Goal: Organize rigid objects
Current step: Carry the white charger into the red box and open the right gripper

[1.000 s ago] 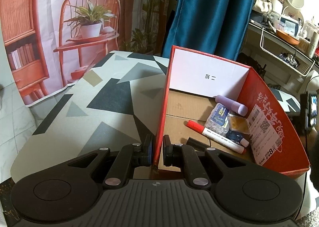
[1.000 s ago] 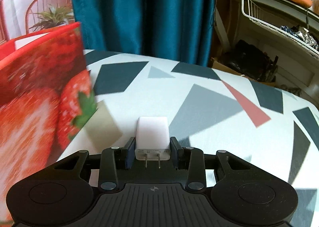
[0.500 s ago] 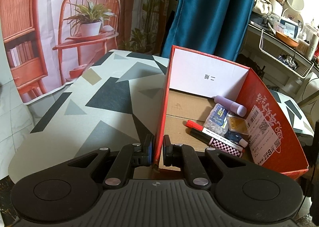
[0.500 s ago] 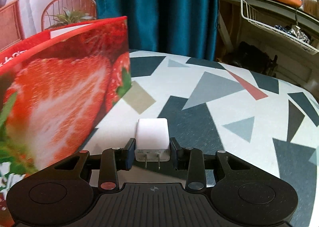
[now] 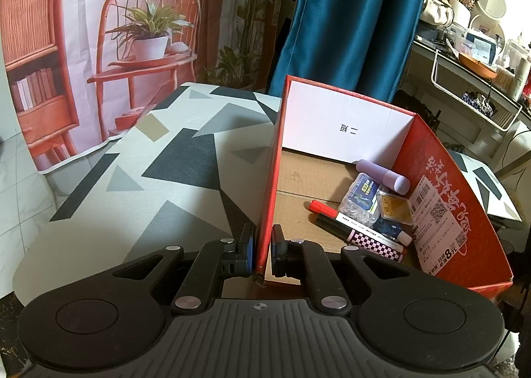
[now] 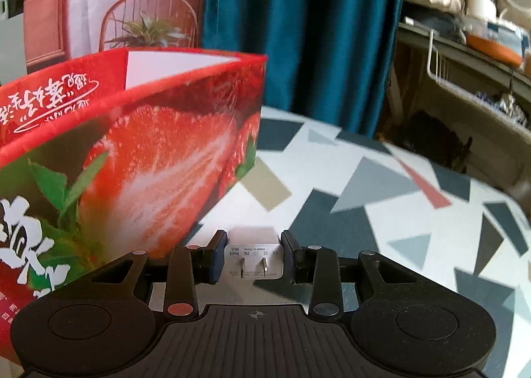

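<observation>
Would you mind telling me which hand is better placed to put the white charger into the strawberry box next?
The right. Its tongs already grip the white charger just outside the strawberry box, while the left tongs are clamped on the box wall, steadying it.

Shelf clutter [image 6: 491, 36] motion-blurred
</observation>
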`<state>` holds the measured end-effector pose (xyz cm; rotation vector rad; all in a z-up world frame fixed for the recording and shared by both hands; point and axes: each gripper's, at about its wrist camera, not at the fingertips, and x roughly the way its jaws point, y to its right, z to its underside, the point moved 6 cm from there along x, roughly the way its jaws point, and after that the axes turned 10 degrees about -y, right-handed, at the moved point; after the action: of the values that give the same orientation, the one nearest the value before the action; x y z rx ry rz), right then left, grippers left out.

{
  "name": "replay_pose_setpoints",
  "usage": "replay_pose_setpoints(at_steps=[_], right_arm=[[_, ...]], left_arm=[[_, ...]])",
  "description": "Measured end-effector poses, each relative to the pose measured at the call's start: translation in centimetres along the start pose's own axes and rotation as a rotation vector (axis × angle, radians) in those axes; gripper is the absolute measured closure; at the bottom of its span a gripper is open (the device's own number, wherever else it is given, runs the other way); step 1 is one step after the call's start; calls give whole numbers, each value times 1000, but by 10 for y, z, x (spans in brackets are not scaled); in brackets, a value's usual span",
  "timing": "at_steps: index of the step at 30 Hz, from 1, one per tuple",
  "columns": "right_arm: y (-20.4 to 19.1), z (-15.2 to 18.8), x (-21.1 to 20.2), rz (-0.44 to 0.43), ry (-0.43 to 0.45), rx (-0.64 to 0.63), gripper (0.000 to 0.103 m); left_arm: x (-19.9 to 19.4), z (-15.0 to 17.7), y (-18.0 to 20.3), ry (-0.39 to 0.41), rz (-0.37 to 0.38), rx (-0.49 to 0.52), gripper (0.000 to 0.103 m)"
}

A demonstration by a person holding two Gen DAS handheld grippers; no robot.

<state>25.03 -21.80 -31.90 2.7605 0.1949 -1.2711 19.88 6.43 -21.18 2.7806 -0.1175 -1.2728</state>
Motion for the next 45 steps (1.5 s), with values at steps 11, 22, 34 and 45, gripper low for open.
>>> replay_pose_setpoints(at_steps=[11,22,34,45], right_arm=[[5,8,15,-47,-73,65,69],[8,3,22,-57,-52,107,70],[10,-39,-21,-43,127,63,71],[-31,-112,-60,-138,245,-250,71]], left_arm=[[1,0,0,0,-4,3,92],[0,0,1,0,-3,3,92],[1,1,1,0,-3,2,92],[0,0,0,-1,4,-3,92]])
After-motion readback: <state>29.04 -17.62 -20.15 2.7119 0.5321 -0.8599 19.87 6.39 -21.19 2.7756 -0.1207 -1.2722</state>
